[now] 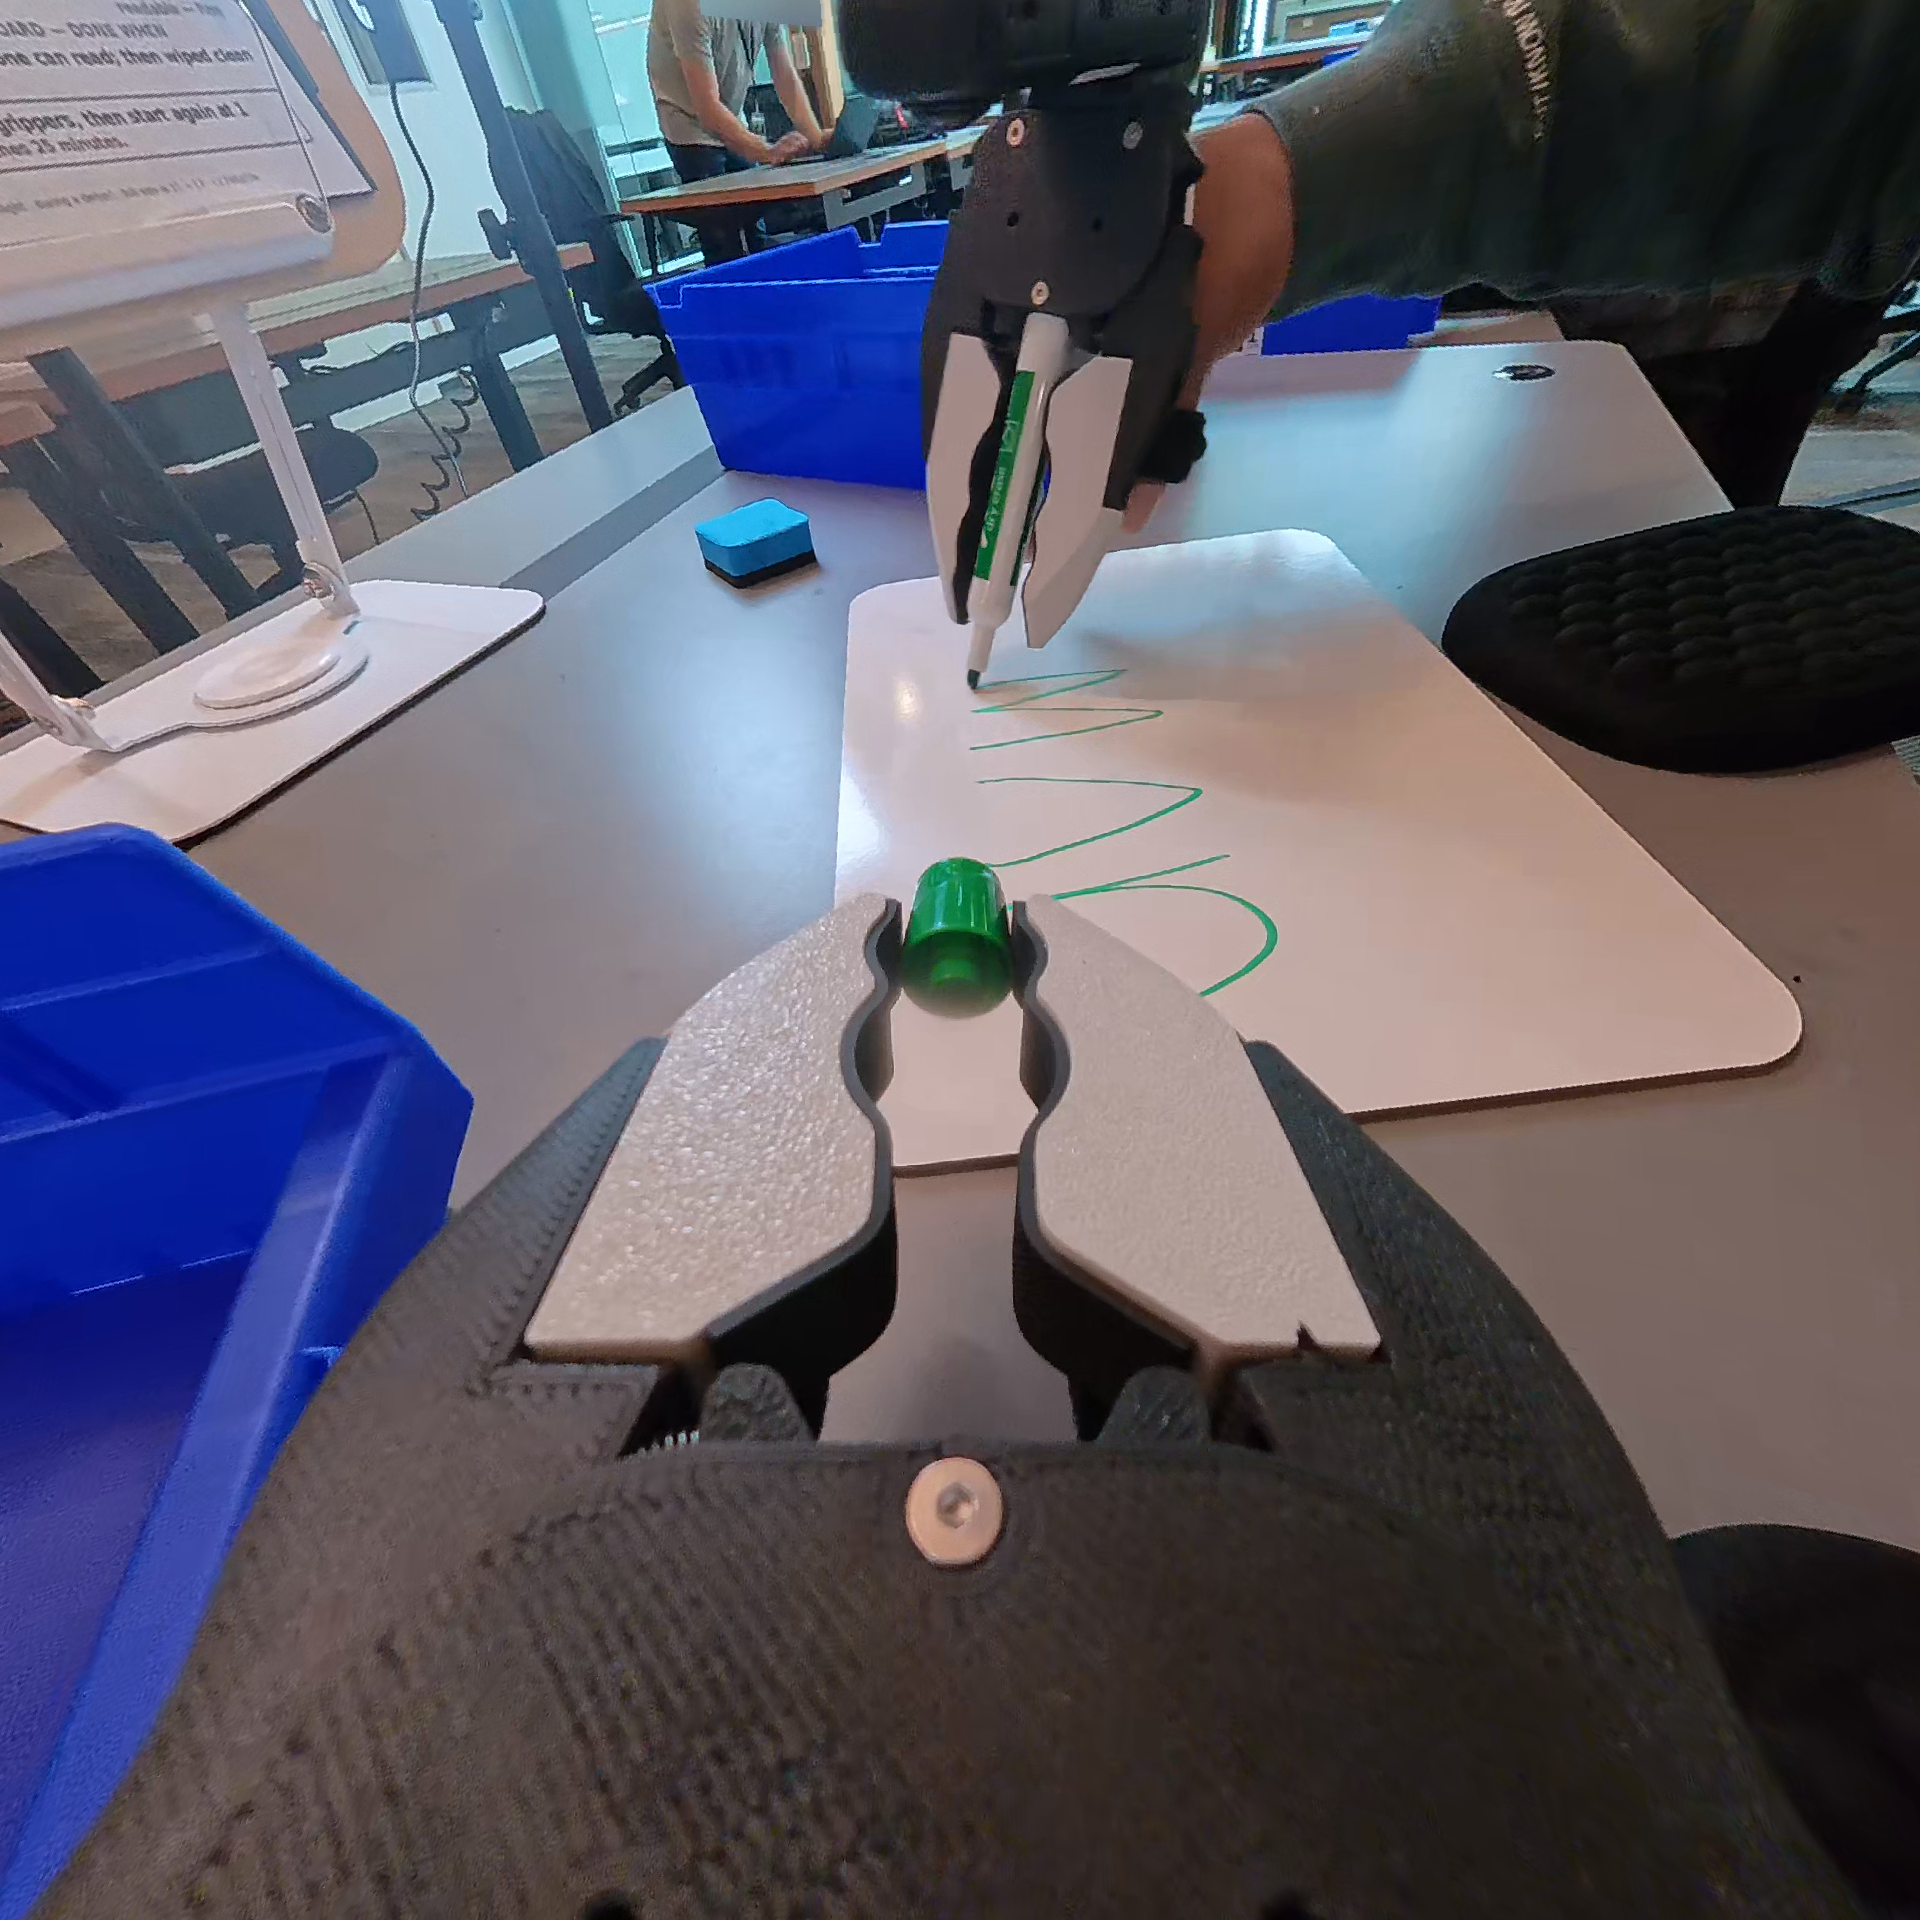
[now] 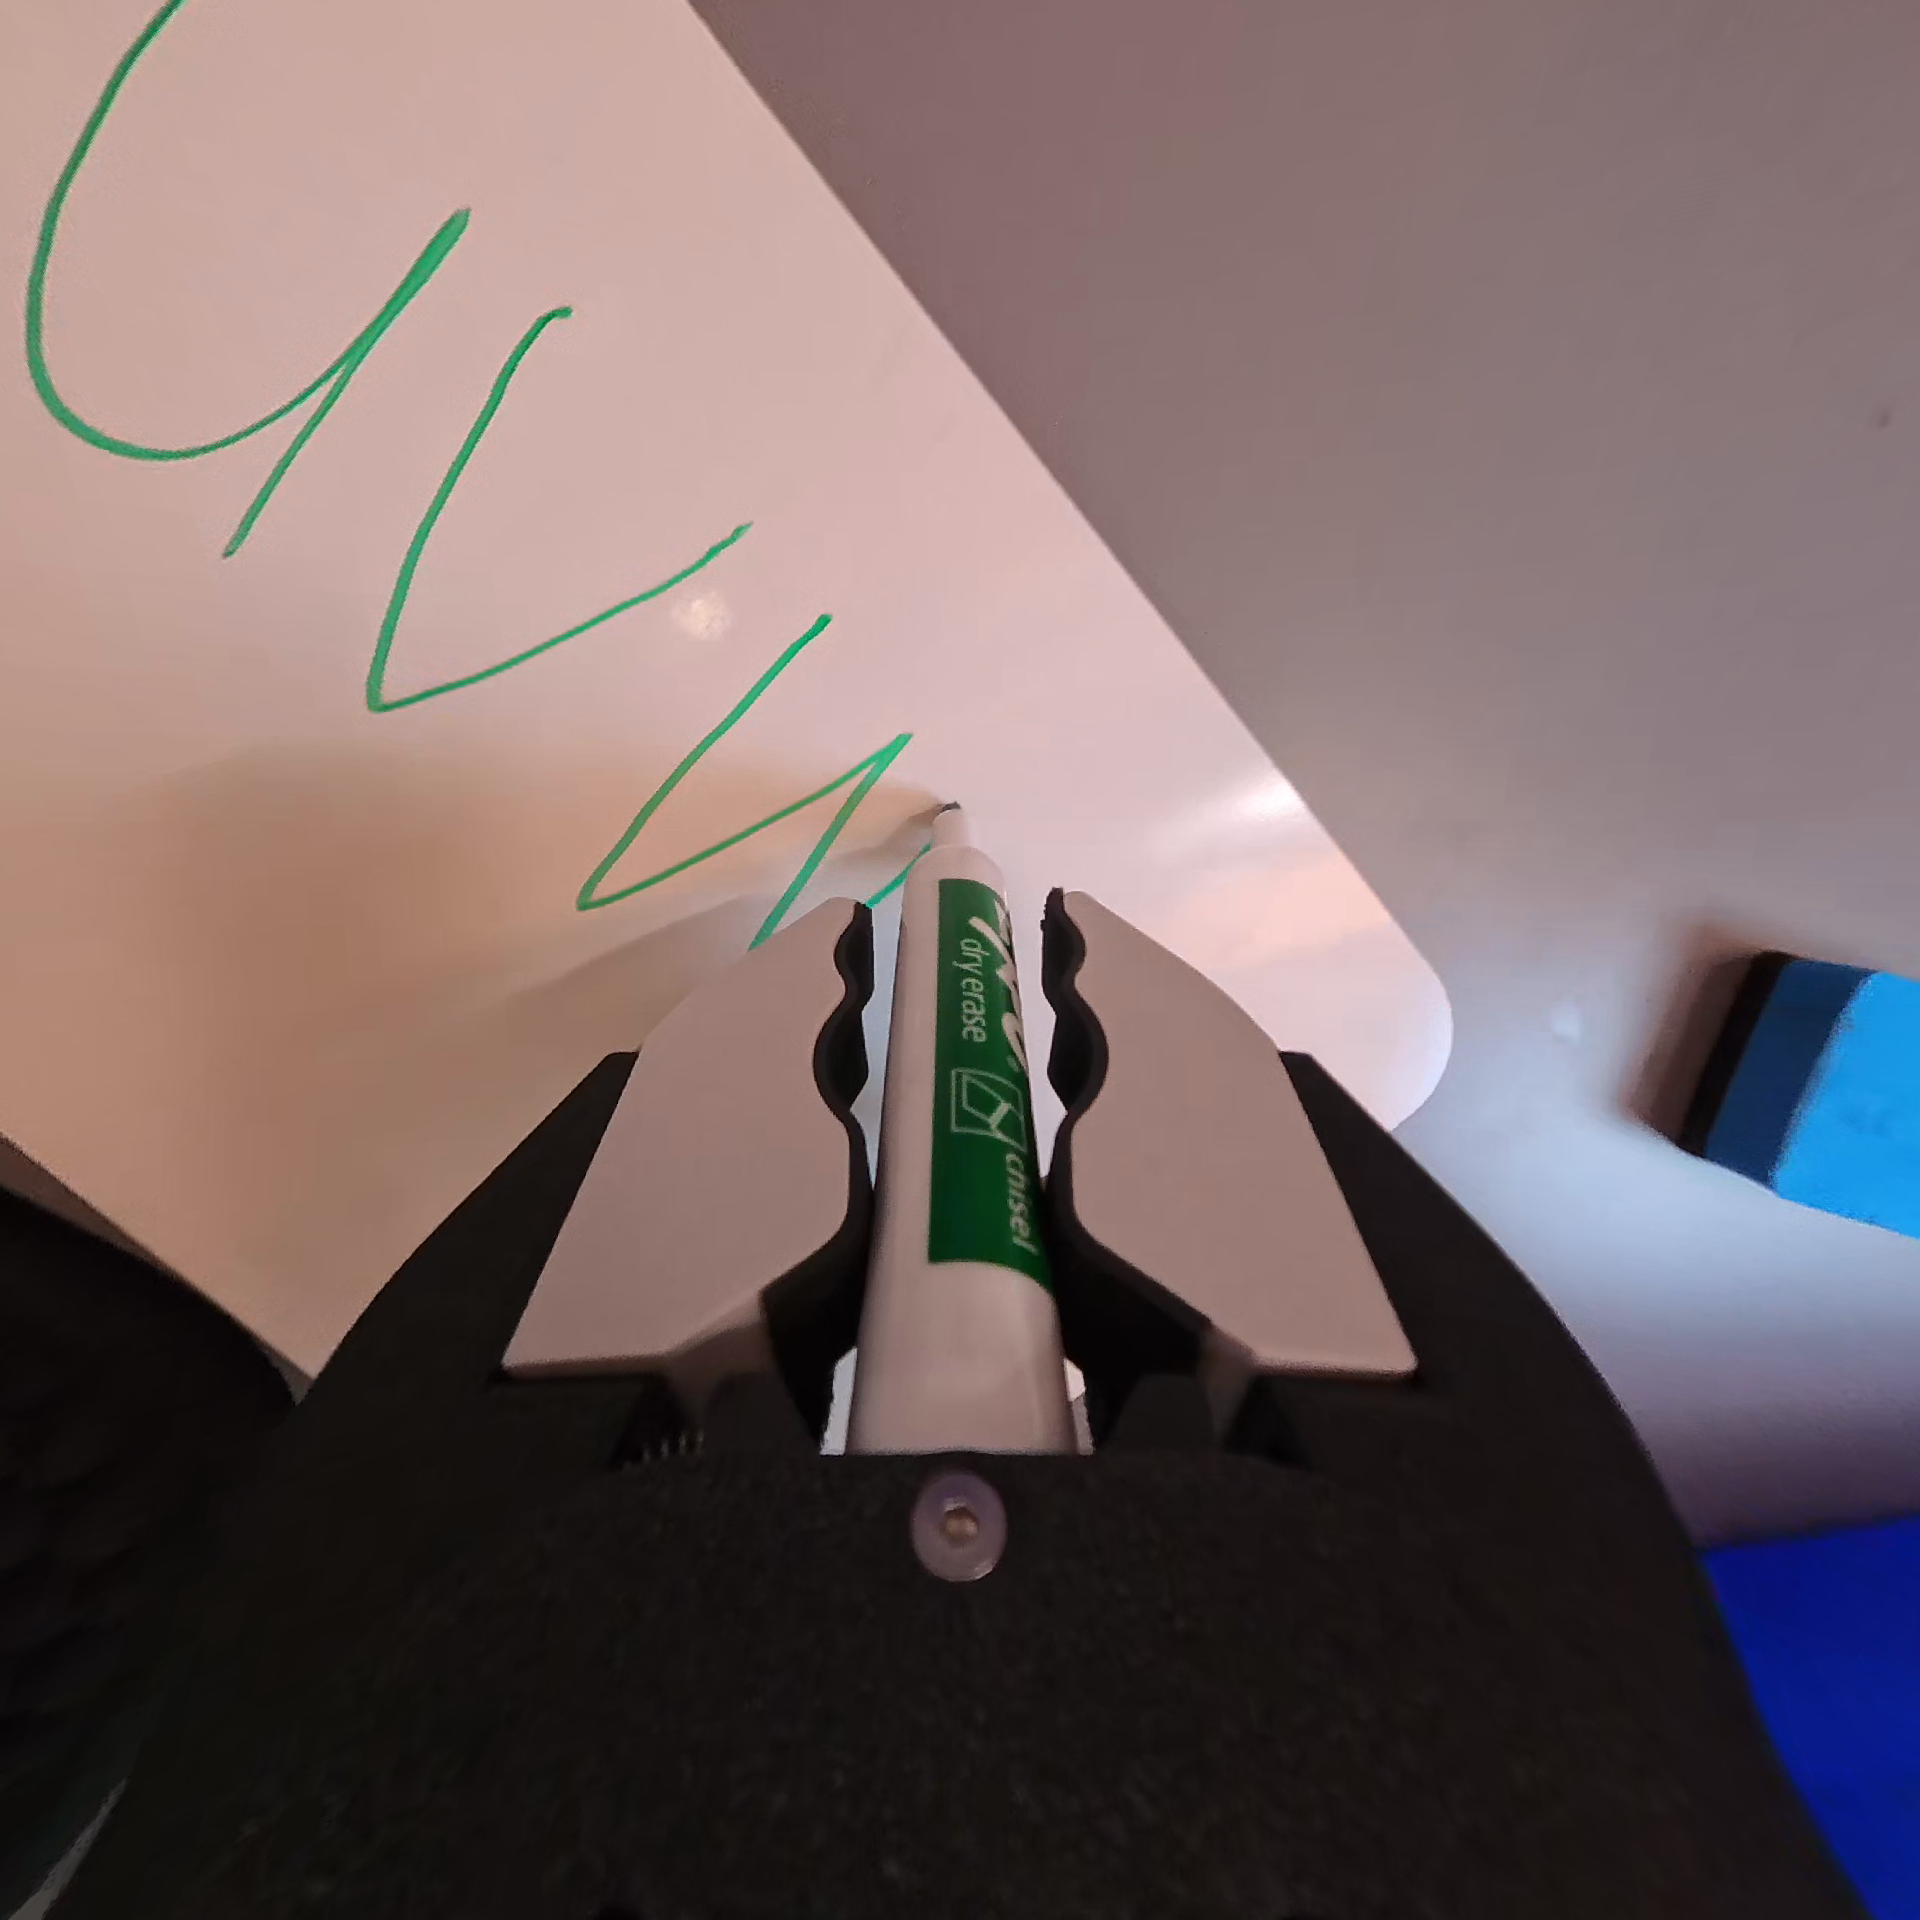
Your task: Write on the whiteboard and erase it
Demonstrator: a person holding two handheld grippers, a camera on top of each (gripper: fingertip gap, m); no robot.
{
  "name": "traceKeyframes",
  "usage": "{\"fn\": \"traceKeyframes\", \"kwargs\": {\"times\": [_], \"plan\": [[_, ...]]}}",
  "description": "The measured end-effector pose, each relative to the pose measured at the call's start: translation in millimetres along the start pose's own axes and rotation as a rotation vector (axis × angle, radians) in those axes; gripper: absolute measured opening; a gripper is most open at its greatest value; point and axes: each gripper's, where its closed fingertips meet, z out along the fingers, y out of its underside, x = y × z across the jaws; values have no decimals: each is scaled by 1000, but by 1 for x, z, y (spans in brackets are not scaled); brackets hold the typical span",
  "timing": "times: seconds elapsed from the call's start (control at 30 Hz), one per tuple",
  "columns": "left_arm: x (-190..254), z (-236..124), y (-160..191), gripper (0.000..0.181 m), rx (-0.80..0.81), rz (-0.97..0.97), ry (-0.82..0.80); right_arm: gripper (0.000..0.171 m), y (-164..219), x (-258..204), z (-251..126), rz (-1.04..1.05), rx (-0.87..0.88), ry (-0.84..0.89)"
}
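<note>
The right gripper (image 2: 956, 914) squeezes a green dry-erase marker (image 2: 961, 1143), its tip touching the whiteboard (image 1: 1403, 831). The left gripper (image 1: 954, 914) pinches the green cap (image 1: 954, 940). A blue eraser (image 1: 755, 540) sits nearby.

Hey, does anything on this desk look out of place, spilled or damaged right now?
Nothing stands out. The whiteboard lies flat on the table, the eraser sits beside it, the right gripper holds the marker to the board, and the left gripper holds its cap.
</note>
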Motion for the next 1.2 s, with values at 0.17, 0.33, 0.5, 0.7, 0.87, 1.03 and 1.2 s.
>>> {"fn": "traceKeyframes", "kwargs": {"times": [0.17, 0.33, 0.5, 0.7, 0.87, 1.03, 1.2], "plan": [[1, 0, 0, 20, -1, 1, 3, 32, -6, 5, 3, -3, 0, -5], [1, 0, 1, 20, -3, -1, 5, 33, -10, 3, -8, 22, 54, -10], [1, 0, 0, 20, -3, 0, 3, 33, 2, 8, -20, 48, 56, 18], [1, 1, 1, 20, -5, 0, 2, 33, 15, 7, -21, 72, 58, 26], [0, 1, 1, 20, -5, -2, -3, 33, 16, 8, -20, 76, 59, 27], [0, 1, 2, 20, -7, -5, -1, 33, 16, 10, -20, 76, 58, 25], [-1, 1, 2, 20, -8, -8, -1, 33, 13, 10, -17, 68, 57, 16]]}}
